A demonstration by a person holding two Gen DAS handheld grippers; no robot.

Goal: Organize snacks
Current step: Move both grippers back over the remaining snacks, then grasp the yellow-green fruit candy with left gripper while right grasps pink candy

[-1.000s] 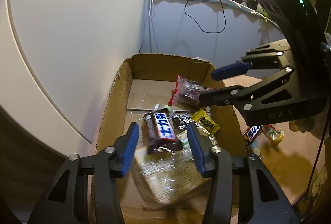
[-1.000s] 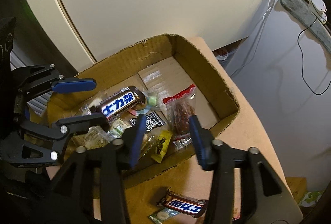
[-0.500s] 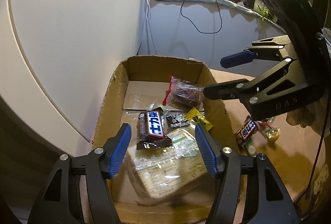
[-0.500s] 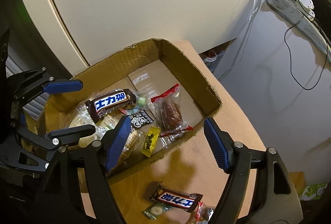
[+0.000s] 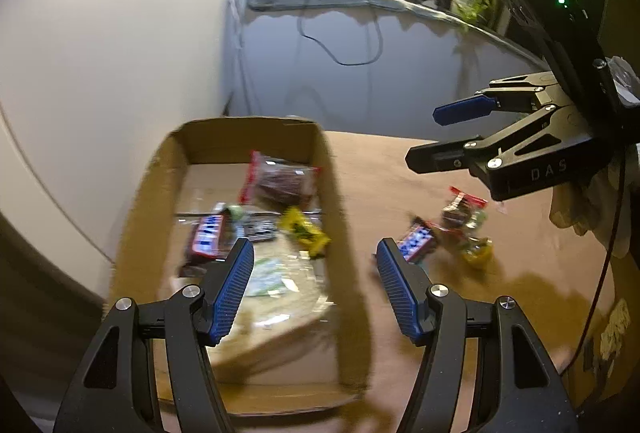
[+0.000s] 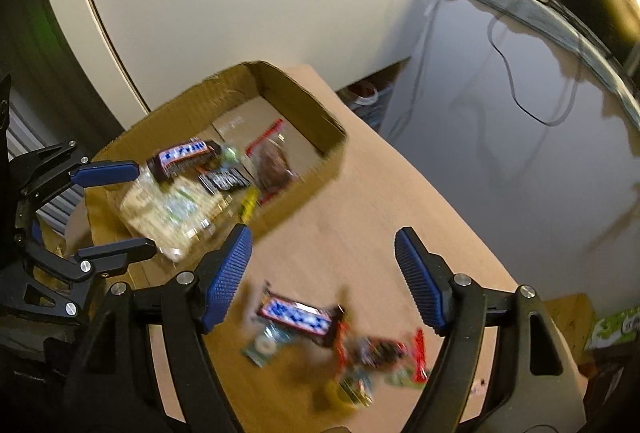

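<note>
The box [image 5: 328,169] is of brown corrugated cardboard, matt, with a rough torn edge. The table [image 5: 400,169] has a smooth, dull brown surface. The snack wrappers are thin plastic film: the chocolate bar [image 6: 296,315] on the table has a glossy printed wrapper, and the large flat packet [image 6: 168,209] in the box is clear and shiny. The left tool [image 5: 314,287] and the right tool [image 6: 322,279] are of black matt plastic with bright metal screws and ribbed blue pads [image 6: 226,279].
</note>
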